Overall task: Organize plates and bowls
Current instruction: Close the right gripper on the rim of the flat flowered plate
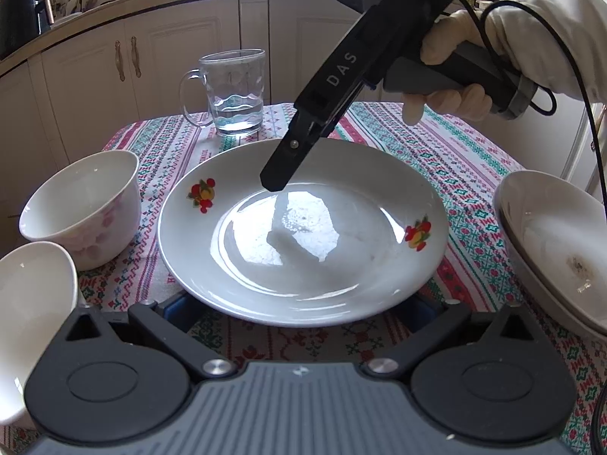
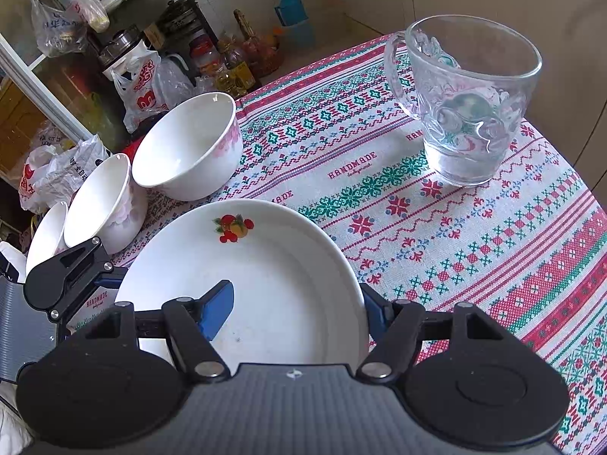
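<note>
White plate (image 2: 250, 288) with fruit prints, straddled at its rim by the right tool (image 2: 299, 313).
One blue pad lies inside the dish, the other outside its right edge, jaws part-closed; actual pinch unclear. It rests mid-surface (image 2: 436, 227), bowls (image 2: 187, 148) to its left. The left tool (image 1: 299, 311) gapes wide at the near rim, empty.

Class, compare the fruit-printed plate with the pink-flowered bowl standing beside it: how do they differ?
The plate is wide and shallow; the bowl is narrower and deep. The plate carries red and yellow fruit prints on its inner rim; the bowl has pale pink flowers outside. The right gripper straddles the plate's edge; nothing touches the bowl. Both are white and empty.
</note>
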`<state>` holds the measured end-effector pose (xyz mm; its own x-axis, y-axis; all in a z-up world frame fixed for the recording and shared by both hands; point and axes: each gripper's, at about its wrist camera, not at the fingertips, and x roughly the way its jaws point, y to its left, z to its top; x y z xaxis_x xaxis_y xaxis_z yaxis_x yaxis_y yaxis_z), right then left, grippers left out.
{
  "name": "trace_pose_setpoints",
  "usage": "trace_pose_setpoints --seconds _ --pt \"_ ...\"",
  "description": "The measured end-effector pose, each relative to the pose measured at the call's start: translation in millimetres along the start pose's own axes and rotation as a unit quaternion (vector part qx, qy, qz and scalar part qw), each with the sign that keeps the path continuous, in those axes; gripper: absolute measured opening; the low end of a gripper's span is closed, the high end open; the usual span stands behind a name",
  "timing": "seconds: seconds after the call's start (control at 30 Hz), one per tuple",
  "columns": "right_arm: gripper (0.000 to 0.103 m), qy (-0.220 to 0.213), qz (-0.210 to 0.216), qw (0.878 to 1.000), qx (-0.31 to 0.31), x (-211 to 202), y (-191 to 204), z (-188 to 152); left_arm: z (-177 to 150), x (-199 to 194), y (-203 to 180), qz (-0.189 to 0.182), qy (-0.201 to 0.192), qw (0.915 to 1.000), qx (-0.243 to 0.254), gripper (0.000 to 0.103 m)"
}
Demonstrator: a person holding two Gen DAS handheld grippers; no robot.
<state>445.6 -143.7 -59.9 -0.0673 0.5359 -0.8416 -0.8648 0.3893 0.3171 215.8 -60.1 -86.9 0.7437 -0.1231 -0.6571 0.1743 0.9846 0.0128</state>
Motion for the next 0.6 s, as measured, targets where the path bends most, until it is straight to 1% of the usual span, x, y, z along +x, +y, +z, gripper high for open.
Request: trace_pose_setpoints --seconds 0.4,0.6 --pt "0.075 -0.004 -0.008 1.0 0.006 -13.8 8.7 -9.1 2.1 -8.0 -1.5 -0.01 0.003 0.9999 0.01 0.102" --pt "0.075 -0.02 -0.012 1.0 0.016 -25.3 15.8 -17.3 4.6 -16.2 -2.5 -0.021 0.005 0.9996 0.016 0.102"
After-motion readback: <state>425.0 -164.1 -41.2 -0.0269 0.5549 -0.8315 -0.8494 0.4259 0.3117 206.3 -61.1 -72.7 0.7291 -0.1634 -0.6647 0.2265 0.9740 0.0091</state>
